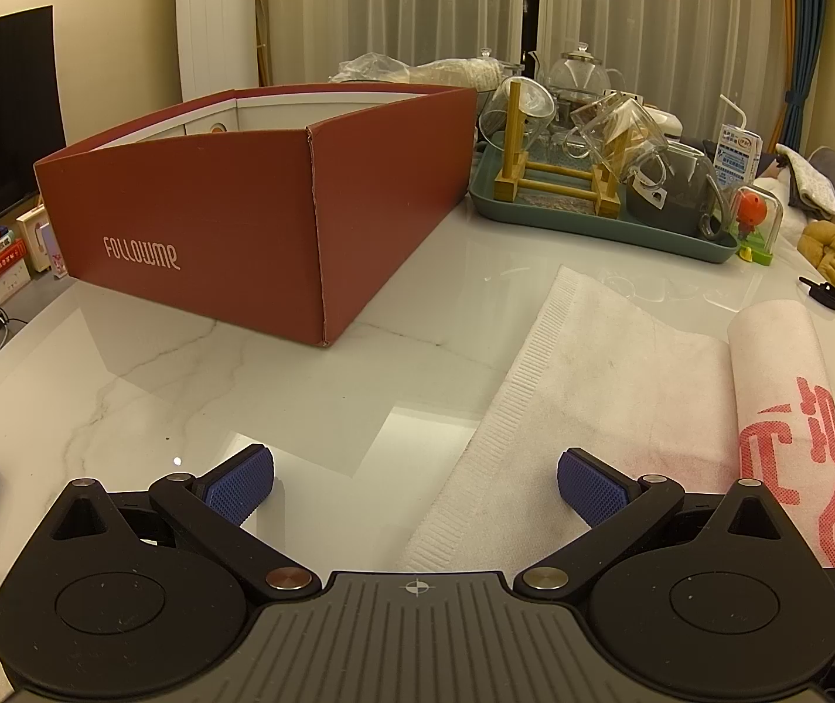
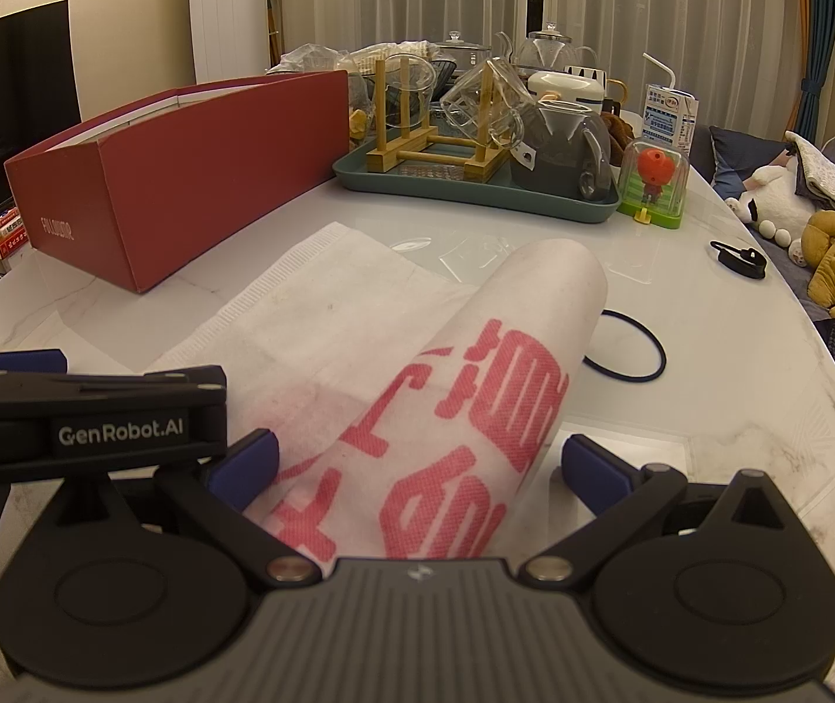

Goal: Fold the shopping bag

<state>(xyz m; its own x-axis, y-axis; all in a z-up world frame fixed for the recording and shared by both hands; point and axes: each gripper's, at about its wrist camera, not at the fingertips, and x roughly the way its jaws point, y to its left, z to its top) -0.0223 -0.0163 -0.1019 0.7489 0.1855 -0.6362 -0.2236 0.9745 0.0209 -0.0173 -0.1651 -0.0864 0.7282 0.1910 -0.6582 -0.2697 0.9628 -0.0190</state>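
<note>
white non-woven shopping bag [image 2: 417, 386] half-rolled on marble table [image 2: 710, 363], roll between my spread right gripper [image 2: 417, 463] fingers; left gripper [image 1: 415, 489] agape beside. advice: pinch roll evenly, keep edges aligned.

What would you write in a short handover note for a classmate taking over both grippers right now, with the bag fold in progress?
Left gripper: open, holding nothing, over the bag's left edge.
Right gripper: open, the rolled part lies between its fingers, not clamped.
Shopping bag: white with red print, lying on the marble table; its right side is rolled over into a loose tube, the left part lies flat.
Nearby: red box to the left, black hair tie beside the roll.
Done: first roll-over.
Left: likely flatten the roll and fold the rest.
</note>
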